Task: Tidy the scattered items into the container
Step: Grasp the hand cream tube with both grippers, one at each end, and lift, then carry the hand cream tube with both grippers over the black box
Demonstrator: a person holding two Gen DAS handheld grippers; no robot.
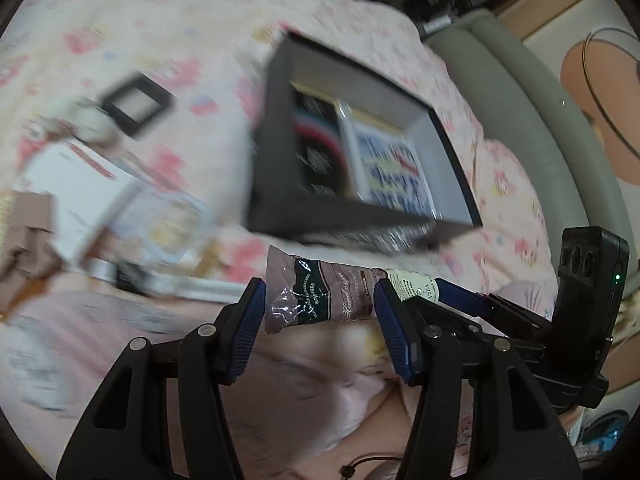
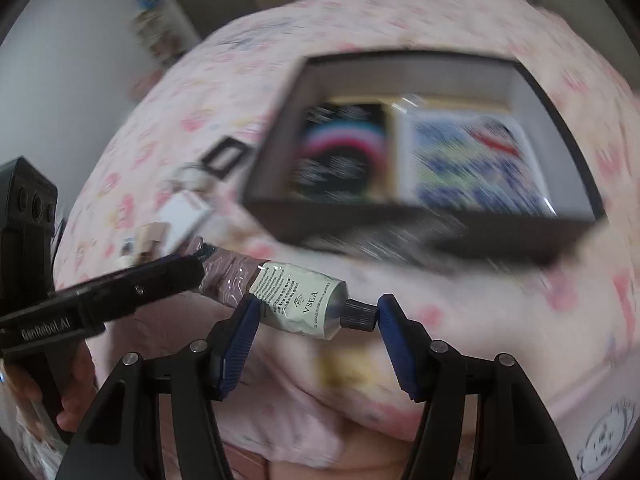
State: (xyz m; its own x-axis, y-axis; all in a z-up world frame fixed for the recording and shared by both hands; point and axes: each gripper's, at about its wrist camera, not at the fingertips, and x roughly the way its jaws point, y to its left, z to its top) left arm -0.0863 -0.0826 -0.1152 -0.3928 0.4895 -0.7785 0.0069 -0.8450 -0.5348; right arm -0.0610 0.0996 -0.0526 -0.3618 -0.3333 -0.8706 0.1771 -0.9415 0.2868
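Both claws, left (image 1: 320, 316) + right (image 2: 316, 320), clamped on hand-cream tube (image 1: 320, 296); carrying toward box (image 1: 276, 200) at 12 o'clock; next: lower in, release.

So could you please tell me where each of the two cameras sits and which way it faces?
Left wrist: on the left gripper, looking down its fingers at the tube and dark box; the right gripper shows.
Right wrist: on the right gripper, facing the tube and box; the left gripper and a hand show.
Shared: tube, box, pink bedspread.
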